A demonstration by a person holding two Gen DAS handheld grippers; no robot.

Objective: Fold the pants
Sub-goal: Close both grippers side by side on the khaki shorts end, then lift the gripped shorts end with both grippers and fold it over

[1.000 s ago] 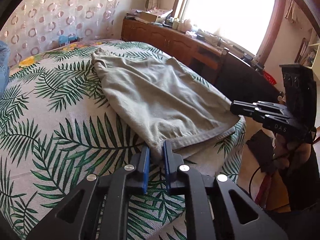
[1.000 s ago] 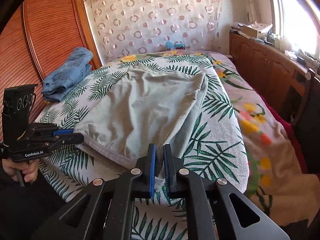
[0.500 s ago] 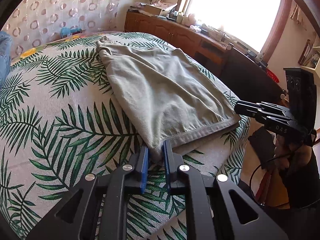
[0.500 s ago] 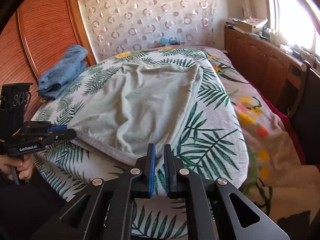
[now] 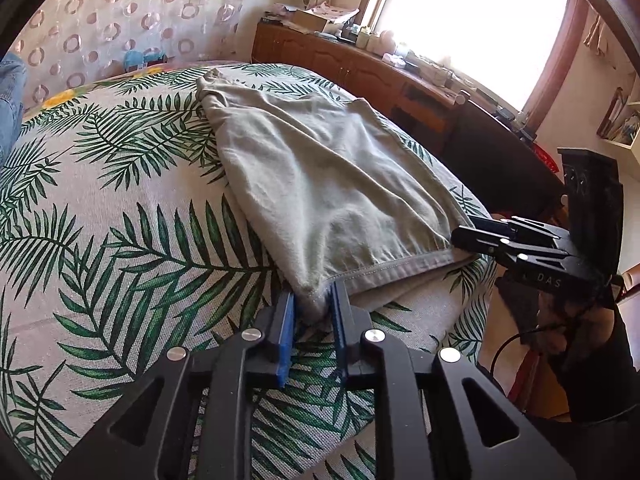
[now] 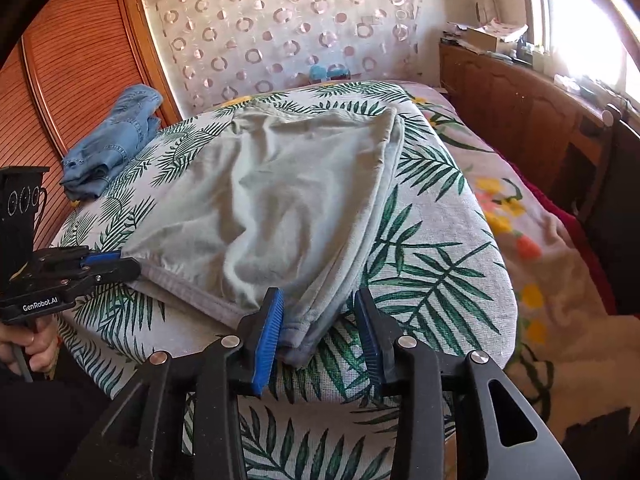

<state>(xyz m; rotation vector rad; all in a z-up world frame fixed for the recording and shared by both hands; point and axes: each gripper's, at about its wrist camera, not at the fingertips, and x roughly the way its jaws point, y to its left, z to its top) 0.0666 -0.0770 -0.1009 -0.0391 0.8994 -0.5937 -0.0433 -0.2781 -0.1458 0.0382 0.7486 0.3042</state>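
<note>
The left tool [image 5: 312, 312] pinches one corner of the pants [image 5: 320, 176] on the bed [image 5: 100, 208] (palm-leaf cover), while the right tool [image 6: 320, 324], jaws just opening, stands spread around the other corner.

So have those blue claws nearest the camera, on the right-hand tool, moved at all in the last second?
Yes. The right gripper has just been opening: its fingers stand apart on either side of the grey pants corner, over the palm-leaf bedspread.

Sunlit window [image 5: 472, 20], wooden cabinets [image 6: 516, 96]
</note>
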